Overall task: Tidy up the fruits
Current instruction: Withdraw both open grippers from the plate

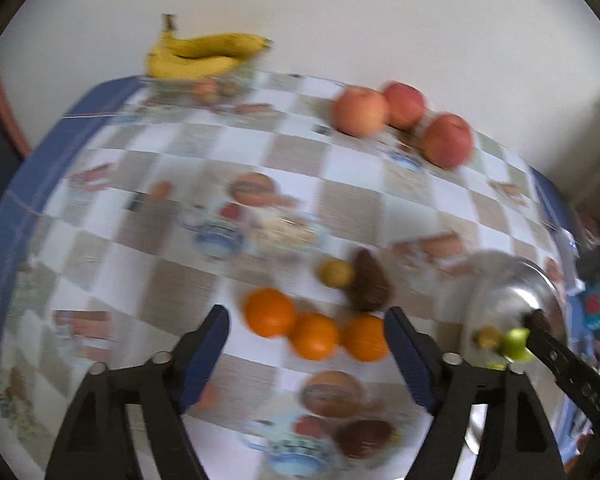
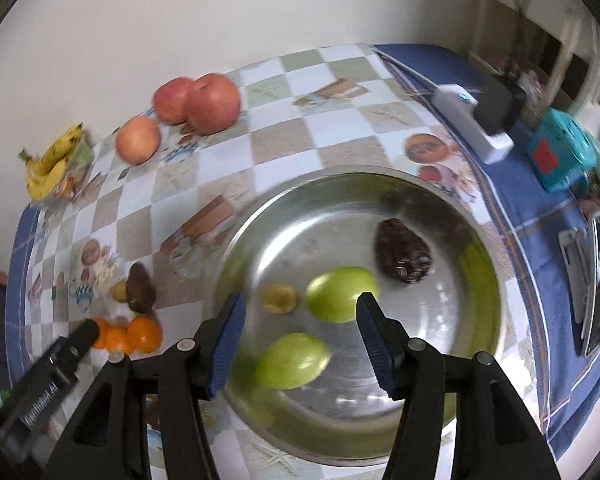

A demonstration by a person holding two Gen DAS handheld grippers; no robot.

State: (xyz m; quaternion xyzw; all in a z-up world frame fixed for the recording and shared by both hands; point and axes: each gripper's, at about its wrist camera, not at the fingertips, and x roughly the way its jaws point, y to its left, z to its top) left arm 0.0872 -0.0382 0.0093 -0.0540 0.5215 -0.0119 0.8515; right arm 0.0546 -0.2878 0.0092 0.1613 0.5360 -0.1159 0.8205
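Three oranges (image 1: pixel 314 336) lie close together on the checkered tablecloth (image 1: pixel 340 204). My left gripper (image 1: pixel 306 314) hovers over them, open and empty. Just beyond them sit a small yellow fruit (image 1: pixel 336 273) and a dark brown fruit (image 1: pixel 368 284). My right gripper (image 2: pixel 300 308) hangs open above the metal bowl (image 2: pixel 340 216). In the bowl lie two green fruits (image 2: pixel 342 294), a small yellowish fruit (image 2: pixel 280 298) and a dark brown fruit (image 2: pixel 402 250). Three red apples (image 1: pixel 360 111) and a bunch of bananas (image 1: pixel 204 54) rest near the wall.
The metal bowl (image 1: pixel 508 280) stands right of the oranges. A white device (image 2: pixel 472 120), a teal box (image 2: pixel 556 156) and flat dark gadgets (image 2: pixel 596 280) lie along the blue right edge of the table. A pale wall closes the far side.
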